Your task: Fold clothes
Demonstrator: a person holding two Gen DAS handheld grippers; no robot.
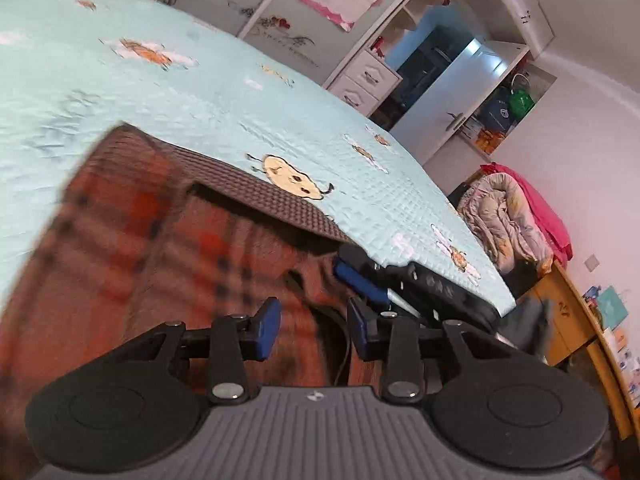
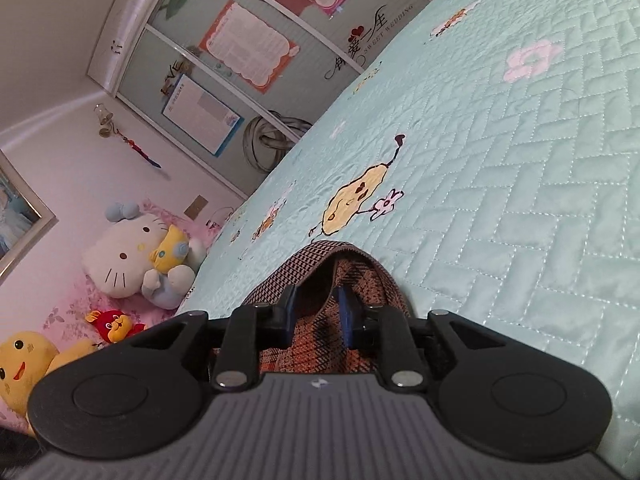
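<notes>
From the left wrist, the left claw (image 1: 314,330) hangs part-open and empty over the plaid garment (image 1: 160,248), which lies on the bed (image 1: 200,92). From the right wrist, the right claw (image 2: 318,316) is narrow, with a garment fold between its pads; whether they pinch it I cannot tell. The fold looks midway, so the next move probably calls for the left claw to take a fresh edge.

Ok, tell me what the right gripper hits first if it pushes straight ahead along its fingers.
Most likely the plaid garment itself: its fabric already sits between the right gripper fingers, with the folded checked edge just ahead. Beyond that lies the quilted bedspread. Depth is hard to judge here.
</notes>
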